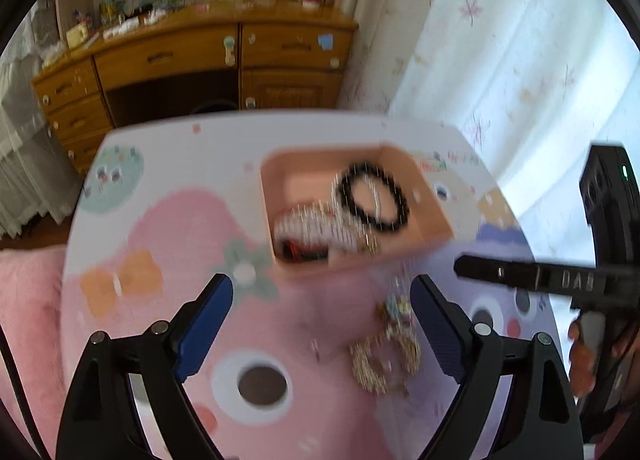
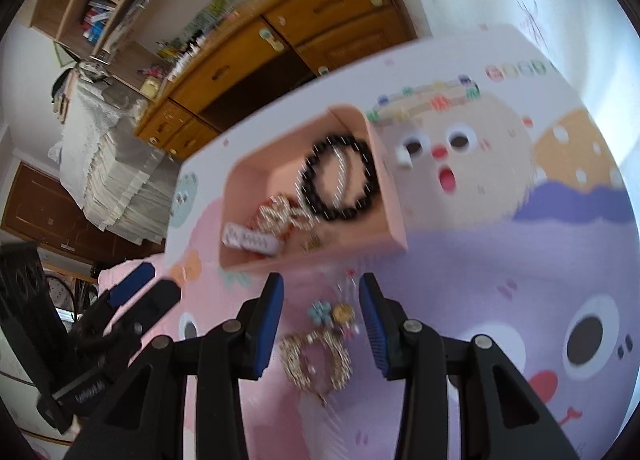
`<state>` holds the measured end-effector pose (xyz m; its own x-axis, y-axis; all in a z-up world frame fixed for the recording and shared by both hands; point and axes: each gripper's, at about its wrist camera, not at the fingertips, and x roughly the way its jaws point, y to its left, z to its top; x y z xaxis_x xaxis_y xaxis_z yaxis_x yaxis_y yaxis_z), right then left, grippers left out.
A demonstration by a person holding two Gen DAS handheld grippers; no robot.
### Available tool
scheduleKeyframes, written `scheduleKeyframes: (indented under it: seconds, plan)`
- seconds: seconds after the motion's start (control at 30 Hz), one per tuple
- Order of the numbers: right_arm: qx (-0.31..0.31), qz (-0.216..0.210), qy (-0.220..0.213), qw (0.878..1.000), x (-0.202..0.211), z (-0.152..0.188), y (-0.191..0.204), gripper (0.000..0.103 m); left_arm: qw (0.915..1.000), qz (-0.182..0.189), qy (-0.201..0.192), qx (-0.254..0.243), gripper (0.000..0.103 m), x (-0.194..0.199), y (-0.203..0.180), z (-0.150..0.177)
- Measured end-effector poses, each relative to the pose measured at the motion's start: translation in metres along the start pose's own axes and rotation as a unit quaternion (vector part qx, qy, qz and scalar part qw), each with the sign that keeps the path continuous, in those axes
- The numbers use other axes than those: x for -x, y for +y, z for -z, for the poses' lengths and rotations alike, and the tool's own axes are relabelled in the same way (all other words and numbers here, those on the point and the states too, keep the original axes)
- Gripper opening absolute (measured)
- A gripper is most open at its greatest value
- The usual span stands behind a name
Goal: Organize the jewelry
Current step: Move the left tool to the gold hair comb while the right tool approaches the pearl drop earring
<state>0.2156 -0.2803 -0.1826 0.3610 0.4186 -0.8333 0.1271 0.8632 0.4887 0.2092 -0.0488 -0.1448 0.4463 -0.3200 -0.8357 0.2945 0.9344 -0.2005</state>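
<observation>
On the table: pink box holds one black bracelet | gold bracelet outside, between right gripper fingers (gaping, empty) | left gripper wide | only right view shows colorful bracelet

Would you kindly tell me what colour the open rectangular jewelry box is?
The rectangular jewelry box is a pale peach-pink; the right wrist view shows it best.

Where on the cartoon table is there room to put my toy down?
The table is bare on the purple side, right of the pink box and the right tongs. It is crowded between those tongs, where the gold bracelet and small charms lie. The box holds a black bracelet and more.
</observation>
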Motion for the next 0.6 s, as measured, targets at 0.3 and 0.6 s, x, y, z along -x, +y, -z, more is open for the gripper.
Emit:
scheduleKeyframes:
  seconds: [0.3, 0.6]
  plan:
    - [-0.045, -0.006, 0.075, 0.996, -0.018, 0.008, -0.016, 0.039, 0.9978, -0.006, 0.065, 0.011, 0.089, -0.019, -0.032, 0.063]
    - [-0.046, -0.014, 0.118, 0.992, -0.034, 0.0, -0.02, 0.039, 0.9982, -0.035, 0.043, -0.021, 0.089, -0.044, -0.082, 0.093]
